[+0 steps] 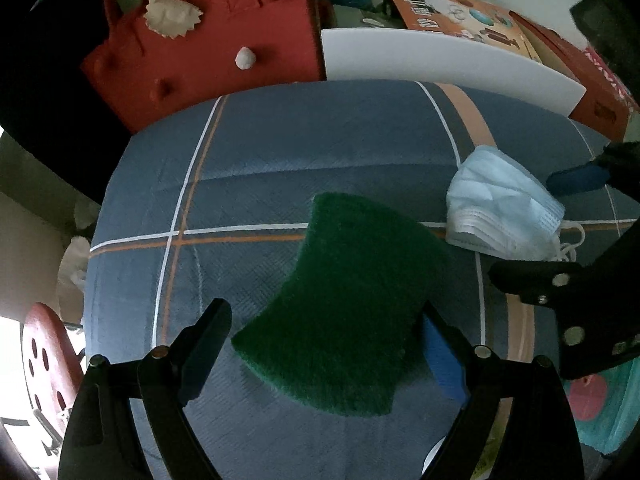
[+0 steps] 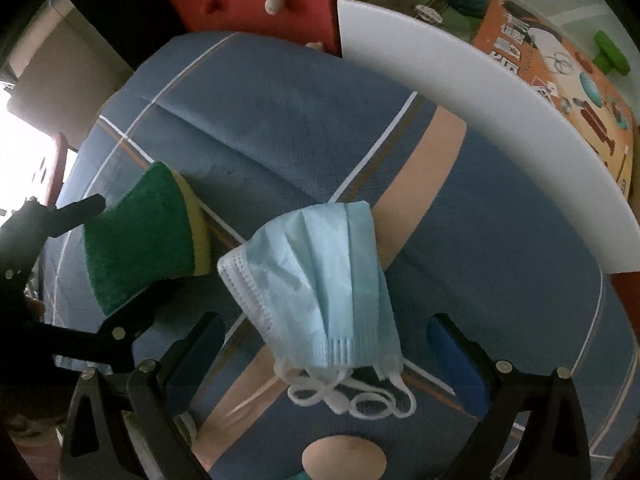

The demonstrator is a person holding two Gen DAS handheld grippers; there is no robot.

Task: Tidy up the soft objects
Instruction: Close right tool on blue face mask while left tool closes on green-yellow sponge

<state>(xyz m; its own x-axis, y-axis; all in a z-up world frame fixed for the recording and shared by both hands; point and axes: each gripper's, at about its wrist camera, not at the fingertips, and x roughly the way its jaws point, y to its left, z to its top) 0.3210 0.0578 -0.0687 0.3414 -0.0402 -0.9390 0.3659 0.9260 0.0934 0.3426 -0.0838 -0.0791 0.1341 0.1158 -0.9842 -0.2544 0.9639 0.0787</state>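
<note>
A green scouring sponge [image 1: 348,312] with a yellow underside lies on the blue plaid cushion [image 1: 280,152]. My left gripper [image 1: 324,344] is open, its jaws on either side of the sponge's near end. A folded light-blue face mask [image 2: 320,284] with white ear loops lies to the sponge's right; it also shows in the left wrist view [image 1: 504,208]. My right gripper [image 2: 328,360] is open and straddles the mask's near end. In the right wrist view the sponge [image 2: 140,236] sits at the left, between the left gripper's fingers [image 2: 80,208].
A red felt bag [image 1: 208,40] stands behind the cushion on the left. A white board [image 1: 440,60] and an orange printed box [image 1: 460,12] stand behind it on the right. A red stool [image 1: 44,356] is at the lower left.
</note>
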